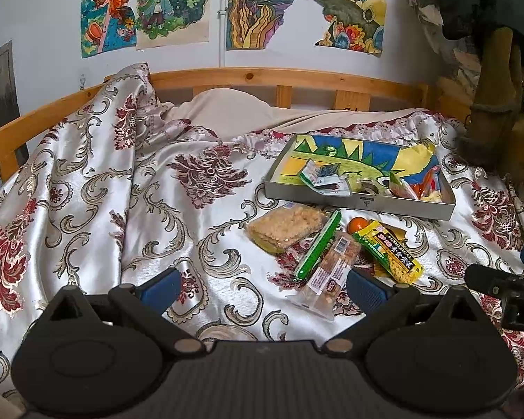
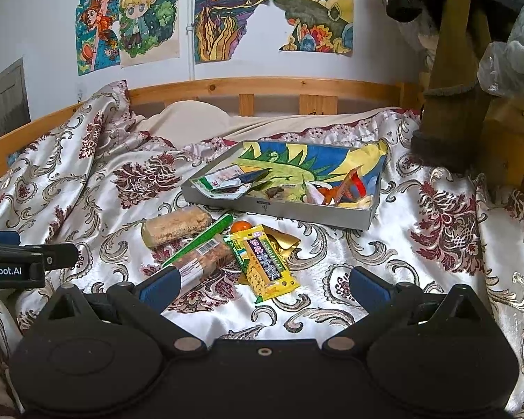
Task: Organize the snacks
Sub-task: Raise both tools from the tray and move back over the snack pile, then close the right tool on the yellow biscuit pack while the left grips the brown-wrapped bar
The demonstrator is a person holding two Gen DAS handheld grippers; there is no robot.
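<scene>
Going left to right across the bed's shiny floral satin coverlet (image 1: 87,181), the left gripper (image 1: 262,288) hovers low with its jaws wide and nothing between them. Loose snacks lie at its one o'clock: a clear-wrapped block of puffed rice cake (image 1: 284,225), a slim green stick pack (image 1: 319,244), a clear-wrapped brown cereal bar (image 1: 332,272) whose near end is beside the blue right finger, a small orange round sweet (image 1: 358,224) and a yellow corn-print packet (image 1: 389,253). Beyond them, at twelve to one o'clock, sits a shallow grey cardboard tray lined with a bright crayon drawing (image 1: 363,202), already holding a few small wrappers. In the right wrist view the right gripper (image 2: 262,288) also hangs empty with jaws wide, the yellow packet at its twelve o'clock. The sorting looks partly done: some pieces are in the tray, about five remain on the coverlet.
</scene>
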